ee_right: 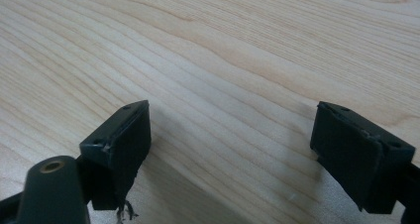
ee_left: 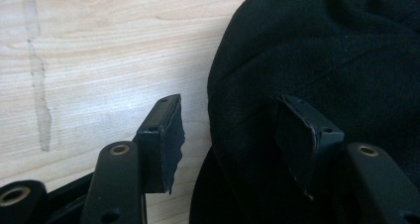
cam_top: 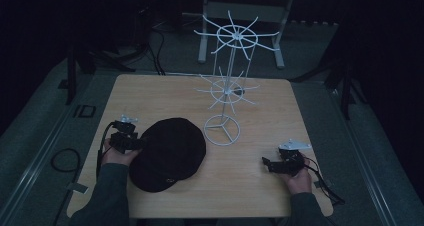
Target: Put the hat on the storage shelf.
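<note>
A black cap (cam_top: 169, 153) lies flat on the wooden table (cam_top: 150, 93), left of the middle. My left gripper (cam_top: 136, 142) is at the cap's left edge, held by a hand. In the left gripper view it (ee_left: 233, 140) stands open, its jaws straddling the edge of the black cap (ee_left: 317, 55), one jaw over bare wood and the other over the fabric. A white wire display rack (cam_top: 228, 81) with hooked arms stands behind the cap, its ring base on the table. My right gripper (cam_top: 266, 161) rests low at the right front, open over bare wood (ee_right: 233, 149).
The rack's round base (cam_top: 222, 130) sits just right of the cap. Cables (cam_top: 65, 158) trail off the table's left side and from the right gripper. Dark stands and a metal frame (cam_top: 240, 11) are beyond the far edge.
</note>
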Demonstrator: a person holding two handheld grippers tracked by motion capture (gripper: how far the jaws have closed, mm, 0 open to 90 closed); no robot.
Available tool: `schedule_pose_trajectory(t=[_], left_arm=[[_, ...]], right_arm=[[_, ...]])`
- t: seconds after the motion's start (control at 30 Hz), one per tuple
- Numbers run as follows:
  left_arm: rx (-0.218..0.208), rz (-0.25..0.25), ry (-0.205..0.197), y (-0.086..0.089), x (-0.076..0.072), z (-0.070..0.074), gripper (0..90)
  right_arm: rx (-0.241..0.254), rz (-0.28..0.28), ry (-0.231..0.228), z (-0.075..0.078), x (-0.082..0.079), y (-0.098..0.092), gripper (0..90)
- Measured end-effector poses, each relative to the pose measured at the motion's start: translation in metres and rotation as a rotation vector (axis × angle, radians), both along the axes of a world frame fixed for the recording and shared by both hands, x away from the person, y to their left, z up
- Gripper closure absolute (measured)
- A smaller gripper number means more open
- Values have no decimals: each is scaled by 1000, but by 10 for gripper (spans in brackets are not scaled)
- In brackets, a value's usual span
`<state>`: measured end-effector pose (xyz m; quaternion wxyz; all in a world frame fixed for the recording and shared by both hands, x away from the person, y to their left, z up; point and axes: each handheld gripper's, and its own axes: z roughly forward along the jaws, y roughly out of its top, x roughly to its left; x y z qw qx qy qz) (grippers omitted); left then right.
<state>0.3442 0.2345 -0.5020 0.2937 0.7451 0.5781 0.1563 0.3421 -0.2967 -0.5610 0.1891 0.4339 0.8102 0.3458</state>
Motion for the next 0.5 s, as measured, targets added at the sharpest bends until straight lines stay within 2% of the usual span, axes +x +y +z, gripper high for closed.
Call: schedule_pose_trajectory(t=[0.23,0.4,0.5], left_arm=[[27,-30,18,-9,10,-5,452],[60,-54,51,-19,22,-12,473],[55,-57,63,-21,26,-14,505]], right_arm=[[0,0,0,0,0,0,157],[0,0,0,0,0,0,157],[0,0,0,0,0,0,157]])
